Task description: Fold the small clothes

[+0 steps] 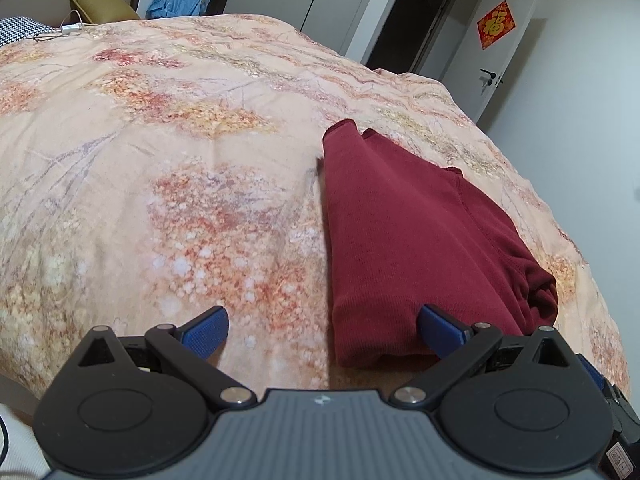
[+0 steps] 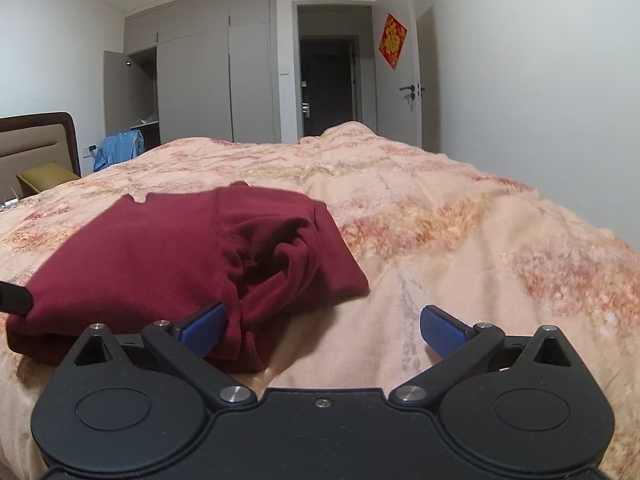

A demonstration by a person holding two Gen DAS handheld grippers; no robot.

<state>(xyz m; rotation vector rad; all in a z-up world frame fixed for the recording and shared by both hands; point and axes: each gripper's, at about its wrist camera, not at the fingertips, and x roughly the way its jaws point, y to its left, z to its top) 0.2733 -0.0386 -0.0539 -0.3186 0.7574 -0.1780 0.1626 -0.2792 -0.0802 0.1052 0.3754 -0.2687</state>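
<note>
A dark red garment (image 1: 404, 236) lies folded into a long narrow shape on the floral bedspread (image 1: 168, 152). My left gripper (image 1: 322, 334) is open at the garment's near left corner, its right finger over the near hem and its left finger over bare bedspread. In the right wrist view the same garment (image 2: 160, 252) shows a bunched, crumpled patch at its near right side. My right gripper (image 2: 322, 332) is open there, its left finger against the bunched cloth and its right finger over the bedspread (image 2: 460, 240). A dark tip of the other gripper (image 2: 14, 298) touches the garment's left edge.
The bed fills both views. A headboard (image 2: 36, 140), an olive cushion (image 2: 46, 176) and a blue garment (image 2: 118, 152) stand at its far left. Grey wardrobes (image 2: 208, 76), a dark doorway (image 2: 328, 80) and a white door (image 2: 400, 92) lie beyond the bed.
</note>
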